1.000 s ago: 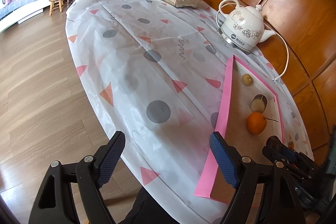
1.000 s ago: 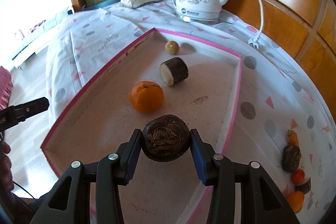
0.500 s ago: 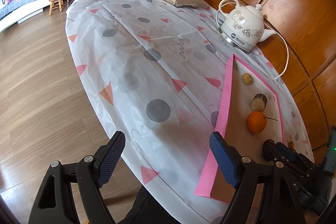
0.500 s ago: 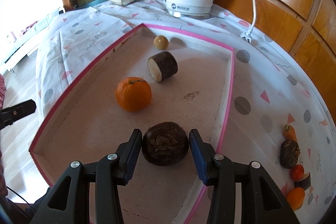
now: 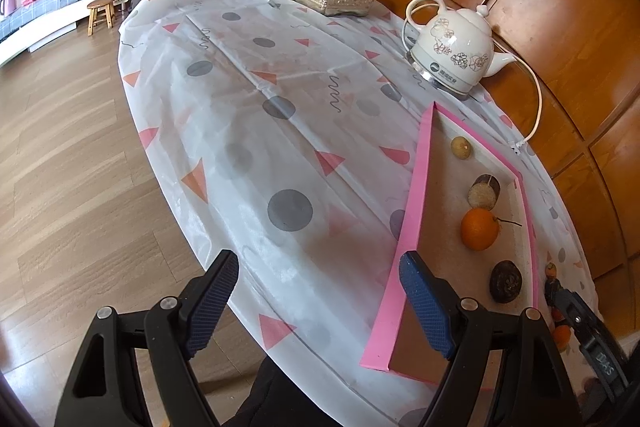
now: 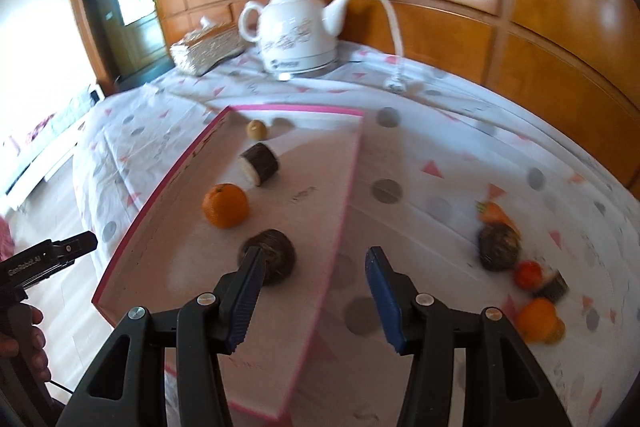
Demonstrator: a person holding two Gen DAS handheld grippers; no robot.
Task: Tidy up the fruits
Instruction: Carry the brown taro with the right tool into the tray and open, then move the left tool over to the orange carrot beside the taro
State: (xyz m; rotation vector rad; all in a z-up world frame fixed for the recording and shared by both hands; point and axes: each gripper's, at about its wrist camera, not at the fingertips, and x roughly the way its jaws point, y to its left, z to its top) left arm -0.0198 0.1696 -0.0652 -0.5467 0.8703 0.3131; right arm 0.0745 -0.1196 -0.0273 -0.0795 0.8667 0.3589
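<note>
So, L wrist view: left claw [image 5: 318, 301] wide open, nothing in it, parked over the surface [image 5: 256, 115] edge just beside the pink tray [image 5: 416, 195]. Tray holds 4 items in a row: small tan fruit [image 5: 461, 147], cut dark roll [image 5: 483, 191], orange [image 5: 479, 229], dark round fruit [image 5: 505, 281] nearest the camera. So part done.

R wrist view: right claw [image 6: 314, 281] jaws have just been opening, nothing between them now; dark round fruit [image 6: 271, 253] sits on the tray floor, just past the left fingertip, apart from the pads as far as I can tell. Claw spans the tray's right wall. Left to do: blurry cluster on the cloth to the right w/ dark fruit [image 6: 498, 245], red one [image 6: 528, 274], orange one [image 6: 537, 318], couple more. Prob next target.
</note>
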